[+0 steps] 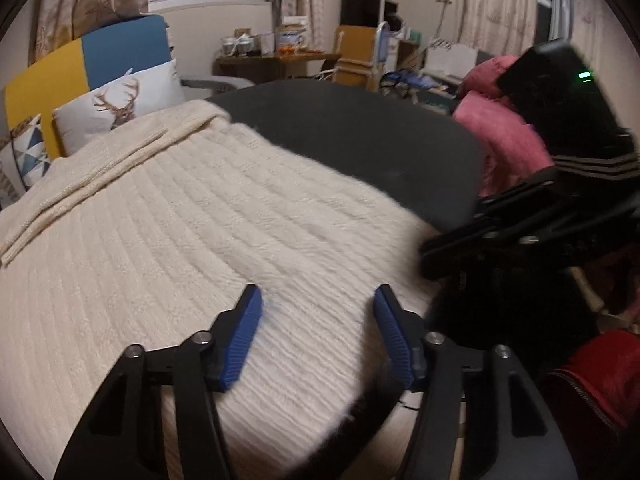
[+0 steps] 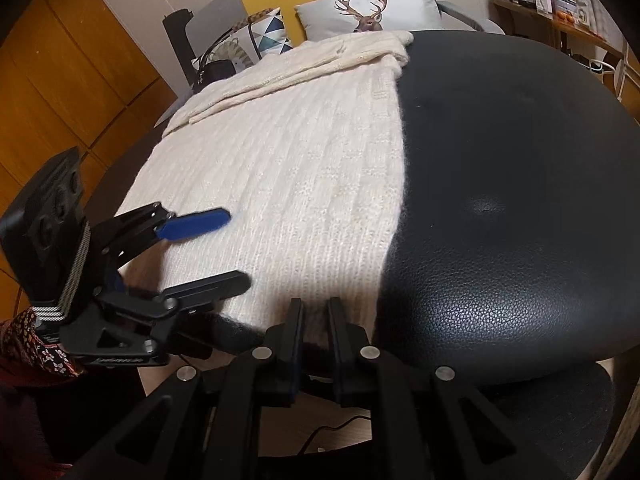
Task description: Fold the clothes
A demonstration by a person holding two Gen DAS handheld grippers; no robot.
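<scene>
Left gripper [image 1: 318, 300] is angled down over the near edge of the cream ribbed-knit sweater [image 1: 200, 240], blue ridged fingers [image 1: 244, 340] spread, nothing between them. Right gripper [image 2: 314, 312] is tilted down, fingers nearly pressed together, pinching the sweater's near hem. Sweater is laid flat on the round black leather-grained table [image 2: 500, 200].

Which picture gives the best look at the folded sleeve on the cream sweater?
The right wrist view: the sleeve lies whole across the sweater's far end. The left wrist view shows it foreshortened, at the edge.
</scene>
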